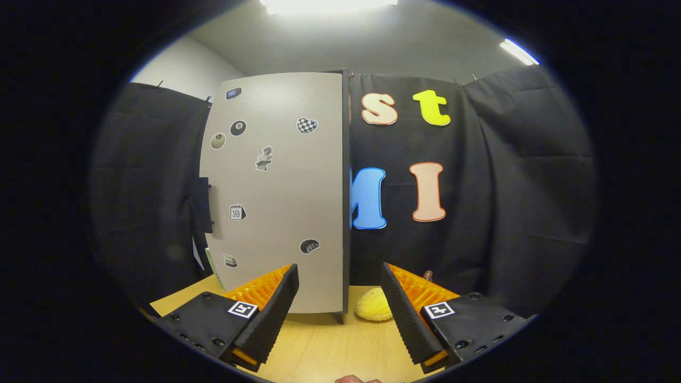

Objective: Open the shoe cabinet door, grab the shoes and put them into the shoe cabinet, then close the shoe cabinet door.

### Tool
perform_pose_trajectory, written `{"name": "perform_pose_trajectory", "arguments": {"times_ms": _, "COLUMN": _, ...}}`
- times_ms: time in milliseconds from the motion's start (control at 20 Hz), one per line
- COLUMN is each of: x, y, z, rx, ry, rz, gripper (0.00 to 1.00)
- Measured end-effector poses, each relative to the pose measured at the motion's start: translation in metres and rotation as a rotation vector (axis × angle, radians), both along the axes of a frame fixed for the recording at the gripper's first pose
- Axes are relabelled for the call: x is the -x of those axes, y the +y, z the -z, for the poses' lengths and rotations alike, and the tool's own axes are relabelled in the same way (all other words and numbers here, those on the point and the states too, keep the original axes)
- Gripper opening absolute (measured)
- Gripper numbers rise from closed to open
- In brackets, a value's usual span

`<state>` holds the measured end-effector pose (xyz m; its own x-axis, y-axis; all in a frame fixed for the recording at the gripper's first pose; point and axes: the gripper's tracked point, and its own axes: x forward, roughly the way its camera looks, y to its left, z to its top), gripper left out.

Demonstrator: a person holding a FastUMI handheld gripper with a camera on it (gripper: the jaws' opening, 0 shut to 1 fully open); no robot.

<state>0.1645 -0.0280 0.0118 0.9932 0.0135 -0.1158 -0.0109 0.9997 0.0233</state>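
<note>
The gripper (339,298) is hovering wide open, holding nothing, facing the shoe cabinet door (276,191). A yellow shoe (374,306) is lying beside the door's right edge. Reaching for it, the fingers could well knock the door.

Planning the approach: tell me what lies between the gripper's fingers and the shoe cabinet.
Bare wooden tabletop only, per the gripper view. The open gripper faces the shoe cabinet; a yellow shoe lies beside the cabinet.
</note>
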Motion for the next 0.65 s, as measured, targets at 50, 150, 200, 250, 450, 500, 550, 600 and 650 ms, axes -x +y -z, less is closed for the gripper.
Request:
{"name": "perform_pose_trajectory", "arguments": {"times_ms": 50, "x": -0.002, "y": -0.004, "z": 0.001, "rx": 0.01, "ry": -0.005, "rz": -0.005, "gripper": 0.98}}
{"name": "perform_pose_trajectory", "arguments": {"times_ms": 150, "x": -0.004, "y": -0.007, "z": 0.005, "rx": 0.013, "ry": 0.0, "rz": -0.022, "gripper": 0.98}}
{"name": "perform_pose_trajectory", "arguments": {"times_ms": 200, "x": -0.006, "y": -0.007, "z": 0.008, "rx": 0.003, "ry": 0.007, "rz": -0.034, "gripper": 0.98}}
{"name": "perform_pose_trajectory", "arguments": {"times_ms": 250, "x": -0.008, "y": -0.005, "z": 0.011, "rx": -0.009, "ry": 0.016, "rz": -0.047, "gripper": 0.98}}
{"name": "perform_pose_trajectory", "arguments": {"times_ms": 450, "x": -0.015, "y": 0.004, "z": 0.009, "rx": -0.046, "ry": 0.011, "rz": -0.051, "gripper": 0.98}}
{"name": "perform_pose_trajectory", "arguments": {"times_ms": 500, "x": -0.019, "y": 0.007, "z": 0.01, "rx": -0.046, "ry": 0.009, "rz": -0.046, "gripper": 0.98}}
{"name": "perform_pose_trajectory", "arguments": {"times_ms": 550, "x": -0.022, "y": 0.009, "z": 0.011, "rx": -0.04, "ry": 0.013, "rz": -0.039, "gripper": 0.98}}
{"name": "perform_pose_trajectory", "arguments": {"times_ms": 600, "x": -0.024, "y": 0.011, "z": 0.013, "rx": -0.033, "ry": 0.02, "rz": -0.032, "gripper": 0.98}}
{"name": "perform_pose_trajectory", "arguments": {"times_ms": 650, "x": -0.028, "y": 0.013, "z": 0.013, "rx": -0.028, "ry": 0.022, "rz": -0.022, "gripper": 0.98}}
